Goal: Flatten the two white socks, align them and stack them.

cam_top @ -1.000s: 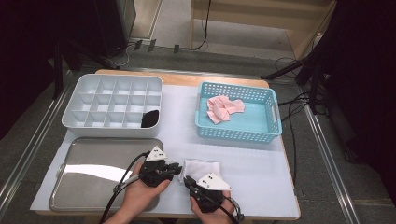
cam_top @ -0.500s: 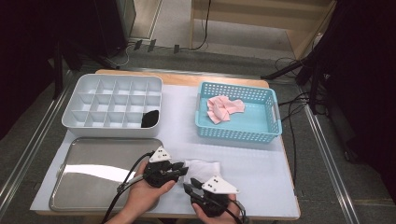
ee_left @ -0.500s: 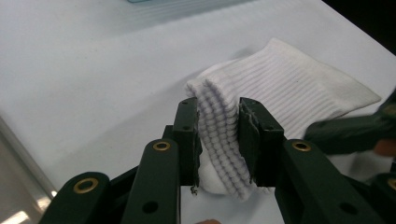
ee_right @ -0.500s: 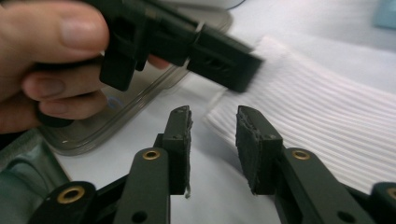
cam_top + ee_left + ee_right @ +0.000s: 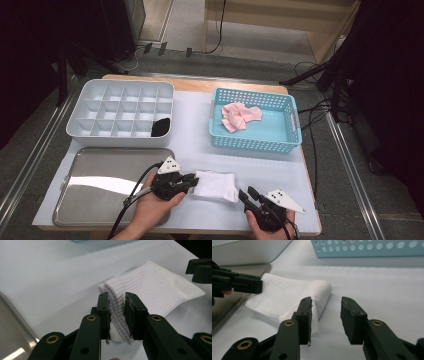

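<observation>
Two grippers low at near edge of table [image 5: 190,127]. Folded white sock [image 5: 215,185] flat on white tabletop between them, just right of metal tray [image 5: 100,190].

Left gripper [image 5: 192,178]: clamped on sock's ribbed cuff end. Left gripper view confirms: cuff folds squeezed between both pads [image 5: 103,312], fabric bunched in the gap. Jaws just eased shut a touch, sock between them.

Right gripper [image 5: 246,194]: released. Jaws just been opening, nothing between them. Right gripper view: gap between pads bare, only tabletop behind; sock's far end lies beside and behind the left-hand jaw in that view, apart from the pads. Same view picks up left gripper's jaws biting cuff at far left. High view: right gripper just off sock's near right corner, not touching.

Rest of layout:
- White divider box [image 5: 120,112] far left, dark rolled item [image 5: 161,127] in its near right compartment.
- Blue basket [image 5: 255,142] far right, pink cloth pieces [image 5: 240,116] inside, toward its back left.
- Tray directly in front of divider box, left hand [image 5: 150,212] overlapping tray's near right corner.

Sock well apart from basket and box.
</observation>
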The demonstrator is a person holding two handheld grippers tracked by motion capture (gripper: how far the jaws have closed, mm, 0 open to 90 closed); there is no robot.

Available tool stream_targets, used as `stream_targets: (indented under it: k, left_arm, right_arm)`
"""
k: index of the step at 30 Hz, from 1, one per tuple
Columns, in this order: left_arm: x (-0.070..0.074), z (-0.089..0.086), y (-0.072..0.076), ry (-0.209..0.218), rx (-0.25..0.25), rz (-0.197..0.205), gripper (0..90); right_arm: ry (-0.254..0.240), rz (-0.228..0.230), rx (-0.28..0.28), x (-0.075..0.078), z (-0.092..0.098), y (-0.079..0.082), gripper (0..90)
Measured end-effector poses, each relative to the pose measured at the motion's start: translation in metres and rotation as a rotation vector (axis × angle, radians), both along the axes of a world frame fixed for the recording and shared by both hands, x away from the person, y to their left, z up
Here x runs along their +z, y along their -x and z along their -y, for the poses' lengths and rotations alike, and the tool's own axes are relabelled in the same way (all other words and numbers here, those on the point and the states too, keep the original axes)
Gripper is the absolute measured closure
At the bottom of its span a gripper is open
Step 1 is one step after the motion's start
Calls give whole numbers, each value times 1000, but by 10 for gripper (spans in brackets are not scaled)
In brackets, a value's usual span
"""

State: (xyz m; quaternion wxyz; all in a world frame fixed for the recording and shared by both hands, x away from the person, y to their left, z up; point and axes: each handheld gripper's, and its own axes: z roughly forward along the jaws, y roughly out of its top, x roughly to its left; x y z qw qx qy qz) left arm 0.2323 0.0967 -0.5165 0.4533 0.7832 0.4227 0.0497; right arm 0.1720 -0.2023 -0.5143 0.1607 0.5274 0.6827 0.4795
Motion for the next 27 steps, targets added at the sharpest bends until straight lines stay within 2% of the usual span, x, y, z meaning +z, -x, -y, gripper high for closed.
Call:
stream_targets:
  k: [5, 6, 12, 15, 17, 19, 21, 27]
  left_arm:
    - [0, 2, 1, 1, -1, 0, 759]
    - [0, 2, 1, -2, -1, 1, 759]
    - [-2, 0, -1, -11, 7, -5, 782]
    - [-2, 0, -2, -11, 7, -7, 783]
    - [-2, 0, -1, -9, 7, -10, 783]
    - [-3, 1, -1, -11, 4, -7, 780]
    - [-3, 2, 0, -6, 1, -9, 778]
    - [-5, 11, 2, 25, -14, -40, 775]
  right_arm:
    - [-72, -6, 6, -3, -11, -3, 607]
    - [-71, -1, 4, -3, -14, -3, 601]
    - [32, -51, 7, -15, -29, -8, 559]
    - [60, -65, 6, -20, -29, -11, 564]
    - [54, -69, 12, -21, -29, -11, 598]
    - [41, -81, 30, -20, -29, -9, 727]
    - [46, -74, 24, -19, -30, -8, 795]
    - [105, -38, -9, -14, -22, -13, 817]
